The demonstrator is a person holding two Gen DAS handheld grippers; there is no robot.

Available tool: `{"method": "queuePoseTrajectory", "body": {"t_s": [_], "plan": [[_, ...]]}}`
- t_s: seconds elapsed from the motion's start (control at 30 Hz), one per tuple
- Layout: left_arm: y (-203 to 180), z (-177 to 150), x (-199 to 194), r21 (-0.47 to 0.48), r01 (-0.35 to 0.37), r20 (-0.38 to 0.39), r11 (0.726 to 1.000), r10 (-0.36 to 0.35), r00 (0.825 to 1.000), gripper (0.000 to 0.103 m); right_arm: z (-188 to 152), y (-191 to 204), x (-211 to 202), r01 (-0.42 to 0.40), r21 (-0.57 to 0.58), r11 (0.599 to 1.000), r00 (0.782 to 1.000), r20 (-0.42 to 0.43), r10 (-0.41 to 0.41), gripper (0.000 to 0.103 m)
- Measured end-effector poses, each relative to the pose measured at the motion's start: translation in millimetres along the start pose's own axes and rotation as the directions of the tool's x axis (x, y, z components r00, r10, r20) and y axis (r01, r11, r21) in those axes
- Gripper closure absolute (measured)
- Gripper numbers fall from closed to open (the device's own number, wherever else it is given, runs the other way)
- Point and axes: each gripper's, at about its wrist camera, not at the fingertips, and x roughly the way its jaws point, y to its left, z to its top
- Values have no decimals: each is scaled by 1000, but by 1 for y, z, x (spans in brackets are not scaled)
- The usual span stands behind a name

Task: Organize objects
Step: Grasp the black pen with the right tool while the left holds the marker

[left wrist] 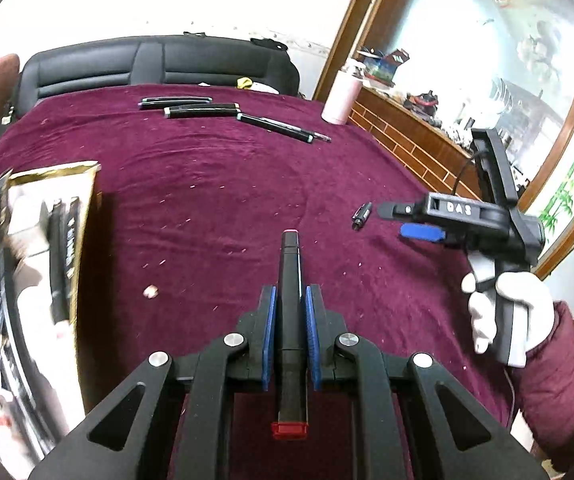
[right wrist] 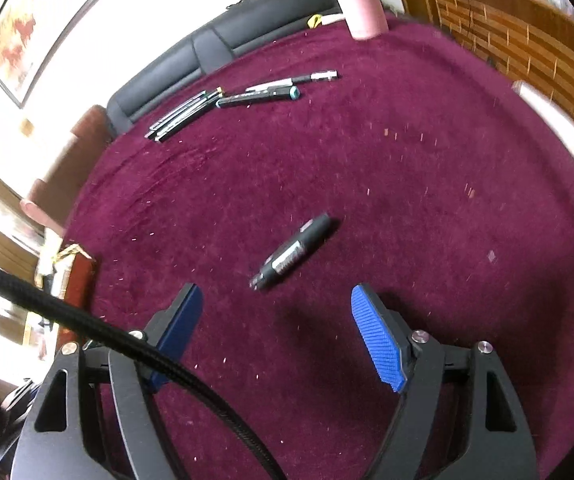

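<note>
A shiny box [left wrist: 39,248] with pens printed on it lay at the left edge of the dark red surface [left wrist: 215,208]. In the middle, the left gripper [left wrist: 290,300] squeezed a black marker [left wrist: 290,280] (its red end near the camera). Far back lay more pens [left wrist: 203,110]. A small black cap [right wrist: 297,250] lay just ahead of the right gripper [right wrist: 277,300], whose jaws stood wide with nothing in them.

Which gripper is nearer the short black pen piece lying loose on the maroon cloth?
Right. The right gripper hovers open just short of the short black pen piece. The left gripper, shut on a black marker, is farther off, with the piece ahead to its right.
</note>
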Motion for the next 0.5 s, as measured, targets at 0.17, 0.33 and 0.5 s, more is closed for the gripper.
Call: {"method": "queuePoseTrajectory", "body": {"t_s": [0.17,0.33,0.5], "plan": [[9,-13,-2,-6,15,-7,1000,-15,1000,92,8,18,14,107,-47,993,993,-45,-109,55],[15,-17,-6,-10,46,3,999,-45,999,92,13,24,38,191,-56,980,977,-89,-195,61],[23,-19,1,-42,48,-11,998,-49,999,92,24,30,50,269,-81,960,957,-89,-276,66]]}}
